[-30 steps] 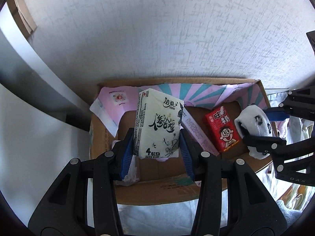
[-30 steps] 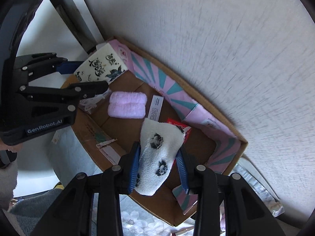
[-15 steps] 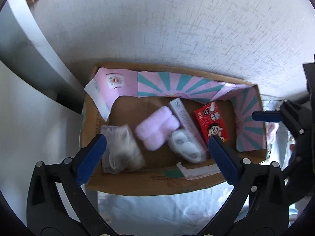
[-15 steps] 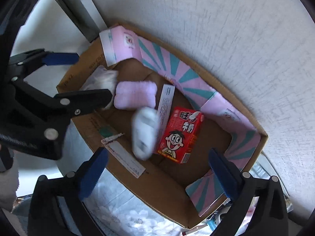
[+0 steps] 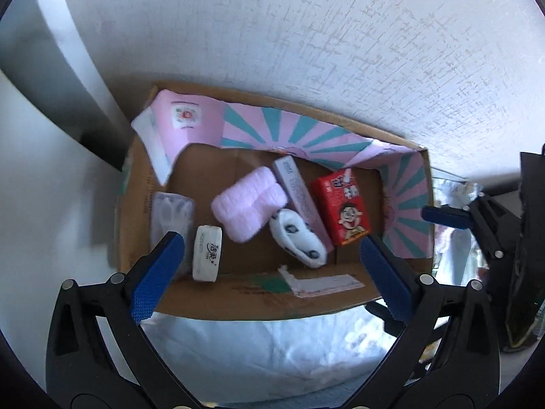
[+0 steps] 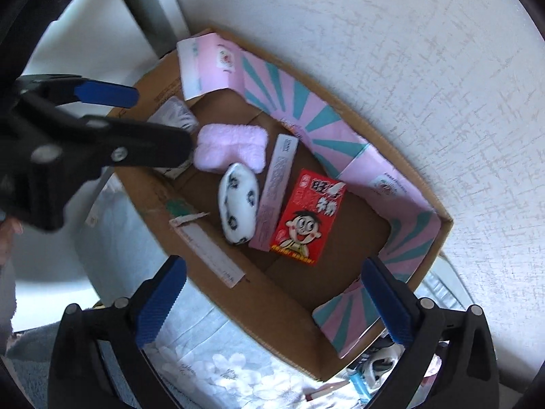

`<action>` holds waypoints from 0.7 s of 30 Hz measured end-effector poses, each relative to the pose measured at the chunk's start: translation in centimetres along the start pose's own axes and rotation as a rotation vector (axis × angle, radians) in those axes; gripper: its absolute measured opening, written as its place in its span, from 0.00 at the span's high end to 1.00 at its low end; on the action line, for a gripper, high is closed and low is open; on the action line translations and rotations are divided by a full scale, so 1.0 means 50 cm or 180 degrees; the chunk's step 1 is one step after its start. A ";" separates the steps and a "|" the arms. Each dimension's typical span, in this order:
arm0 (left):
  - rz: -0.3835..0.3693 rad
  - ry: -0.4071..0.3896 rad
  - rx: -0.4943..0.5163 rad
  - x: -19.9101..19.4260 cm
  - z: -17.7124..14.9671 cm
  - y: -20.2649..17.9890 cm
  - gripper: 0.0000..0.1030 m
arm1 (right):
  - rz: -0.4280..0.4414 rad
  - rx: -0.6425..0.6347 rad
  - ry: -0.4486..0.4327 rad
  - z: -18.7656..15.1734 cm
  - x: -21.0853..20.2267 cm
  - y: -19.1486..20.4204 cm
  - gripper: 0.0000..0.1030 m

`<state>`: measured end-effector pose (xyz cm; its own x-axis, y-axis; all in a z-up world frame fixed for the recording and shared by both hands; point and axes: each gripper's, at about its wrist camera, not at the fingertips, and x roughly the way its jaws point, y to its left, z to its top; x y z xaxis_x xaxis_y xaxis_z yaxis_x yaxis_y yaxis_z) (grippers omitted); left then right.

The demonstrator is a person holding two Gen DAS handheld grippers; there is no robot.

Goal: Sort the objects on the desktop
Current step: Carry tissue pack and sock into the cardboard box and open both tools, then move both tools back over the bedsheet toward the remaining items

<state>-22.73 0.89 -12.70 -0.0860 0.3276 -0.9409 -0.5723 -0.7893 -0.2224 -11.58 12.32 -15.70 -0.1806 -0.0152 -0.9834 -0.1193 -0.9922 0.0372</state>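
Left gripper [image 5: 272, 271]: bottom of the left wrist frame, black arms, blue ribbed pads, jaws spread wide, grasping nothing; seen again at the left of the right wrist frame [image 6: 102, 116]

Right gripper [image 6: 272, 301]: bottom of the right wrist frame, same build, jaws released wide, nothing between them; one blue fingertip [image 5: 446, 216] shows at the right edge of the left wrist frame

Cloth [image 5: 272, 351]: pale, floral print, lower centre, under the box's near edge

Cardboard box [image 5: 259, 293]: brown, open top, centre of frame, against a white textured wall [image 5: 306, 34]; inner flaps pink with teal rays; torn white label strip [image 5: 323, 284] on the near wall, print too small to read

Contents, near to far in the left wrist frame:
- Tissue pack [image 5: 207, 253]: white, small, on edge at lower left of the box floor; black Chinese characters, not legible
- Clear plastic packet [image 5: 170, 218]: blurred, left of the tissue pack, against the left wall
- Sock [image 5: 296, 238]: white roll with black paw-like marks, centre, touching the slim box
- Pink towel [image 5: 250, 202]: fluffy, folded, centre left
- Milk carton [image 5: 342, 206]: red, lying flat, cartoon boy's face, white Chinese characters, yellow strip of small print; right of centre
- Slim box [image 5: 299, 199]: pale lilac, long, between towel and carton
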 end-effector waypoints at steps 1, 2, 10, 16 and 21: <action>0.0124 -0.0034 0.0069 -0.006 -0.004 -0.006 0.00 | 0.0015 -0.0001 0.0004 -0.002 0.000 0.001 0.01; 0.0190 -0.0041 0.0115 -0.011 -0.006 -0.009 0.00 | 0.0015 0.0000 -0.0003 -0.003 -0.002 0.003 0.01; 0.0402 -0.0344 0.0061 -0.057 -0.020 -0.008 0.00 | -0.0081 0.0024 0.0011 -0.019 -0.022 0.003 0.01; 0.0388 -0.0438 0.0100 -0.096 -0.024 -0.033 0.00 | -0.0293 0.0030 -0.0148 -0.054 -0.076 -0.017 0.01; 0.0250 -0.0782 0.0199 -0.159 -0.036 -0.087 0.01 | -0.0396 0.0458 -0.0297 -0.112 -0.147 -0.090 0.01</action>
<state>-18.11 0.78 -4.70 -0.3233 0.3889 -0.8627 -0.6046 -0.7862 -0.1278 -4.27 16.20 -9.64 -0.2445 0.1246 -0.9616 -0.2833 -0.9576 -0.0520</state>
